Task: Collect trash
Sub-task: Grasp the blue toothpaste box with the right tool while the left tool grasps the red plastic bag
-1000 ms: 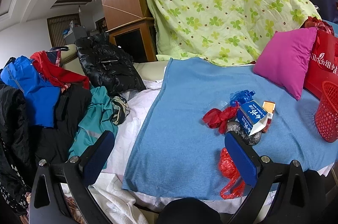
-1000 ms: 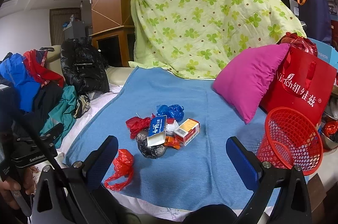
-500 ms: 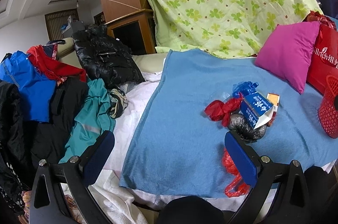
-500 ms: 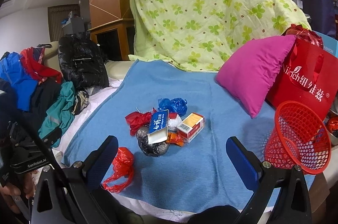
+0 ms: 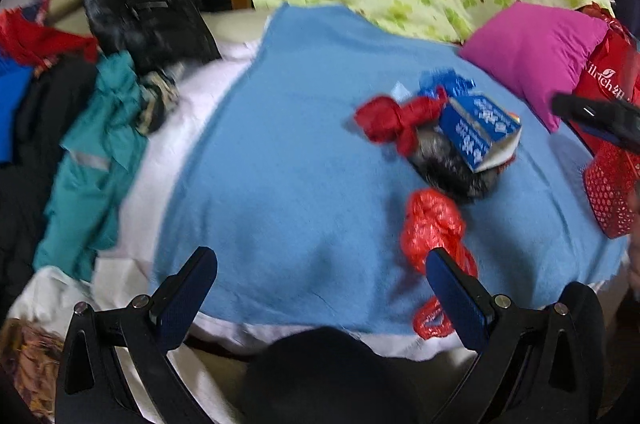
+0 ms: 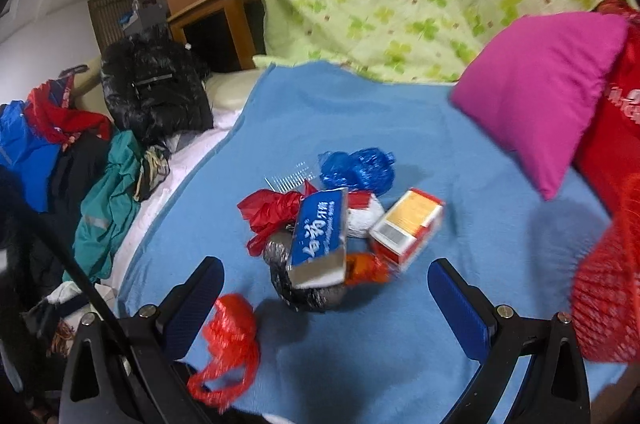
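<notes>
Both tools are spread wide with nothing between the pads. The left tool [image 5: 320,284] hangs over the near edge of the blue blanket [image 5: 280,152], and its right pad sits just in front of a crumpled red plastic bag [image 5: 434,224] lying apart from the rest. The right tool [image 6: 324,298] looks down on the main heap of trash: a blue carton [image 6: 320,240] resting on a dark grey bag [image 6: 304,284], a knotted red bag [image 6: 272,212], a blue bag [image 6: 356,168], a white wad [image 6: 362,220], an orange wrapper [image 6: 366,270] and a red-and-yellow box [image 6: 408,224]. The red mesh basket [image 6: 608,284], the likely bin, stands at the right edge of the blanket, by the pink pillow [image 6: 548,88].

The step in hand looks like the first reach. For the right tool, the carton is the easy pick: it is rigid and on top, so the pads should straddle its narrow sides and close before lifting, or the bags beneath will drag along. The left tool should shift right to centre the loose red bag, then pinch its bunched middle rather than a trailing handle. Both views are smeared by motion, so slow down before closing
</notes>
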`<state>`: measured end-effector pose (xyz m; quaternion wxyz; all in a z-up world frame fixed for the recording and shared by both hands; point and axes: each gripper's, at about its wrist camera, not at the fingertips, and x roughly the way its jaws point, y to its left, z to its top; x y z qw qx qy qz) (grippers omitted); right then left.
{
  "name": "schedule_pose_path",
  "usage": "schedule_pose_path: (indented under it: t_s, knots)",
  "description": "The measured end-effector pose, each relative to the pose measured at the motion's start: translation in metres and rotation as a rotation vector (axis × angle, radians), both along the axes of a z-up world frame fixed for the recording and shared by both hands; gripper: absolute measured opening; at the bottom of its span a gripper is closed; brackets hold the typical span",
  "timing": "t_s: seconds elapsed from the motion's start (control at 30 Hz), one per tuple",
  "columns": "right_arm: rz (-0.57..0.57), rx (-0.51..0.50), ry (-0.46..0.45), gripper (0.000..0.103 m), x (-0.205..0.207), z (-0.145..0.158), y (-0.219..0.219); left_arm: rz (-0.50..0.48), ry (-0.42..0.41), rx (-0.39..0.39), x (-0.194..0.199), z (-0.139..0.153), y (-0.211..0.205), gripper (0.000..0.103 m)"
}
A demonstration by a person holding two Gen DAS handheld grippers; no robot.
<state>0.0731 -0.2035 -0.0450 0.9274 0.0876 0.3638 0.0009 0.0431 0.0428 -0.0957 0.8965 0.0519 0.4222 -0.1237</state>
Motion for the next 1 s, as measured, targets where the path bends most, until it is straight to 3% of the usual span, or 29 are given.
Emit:
schedule_pose_path:
  t_s: [0.33,0.37,0.43,0.47,0.83,1.0]
  knots:
    - [-0.004,-0.038,0.180,0.092,0.080,-0.045,0.010,0.056,0.041,0.025,0.018,-0.015,0.018,0.103]
    - [0.001,-0.041,0.194,0.088,0.082,-0.048,0.011,0.055,0.042,0.026,0.020,-0.015,0.018,0.103]
    - [0.010,-0.040,0.231,0.059,0.086,-0.056,0.011,0.048,0.042,0.031,0.022,-0.014,0.017,0.103]
    - [0.014,-0.028,0.244,0.052,0.086,-0.059,0.010,0.043,0.042,0.032,0.024,-0.013,0.016,0.103]
    - [0.032,0.133,0.068,0.051,0.021,-0.030,-0.036,-0.099,0.137,-0.103,0.043,-0.013,-0.023,0.103]
    - [0.015,0.186,-0.007,0.051,-0.015,-0.015,-0.059,-0.185,0.190,-0.100,0.046,-0.029,-0.064,0.102]
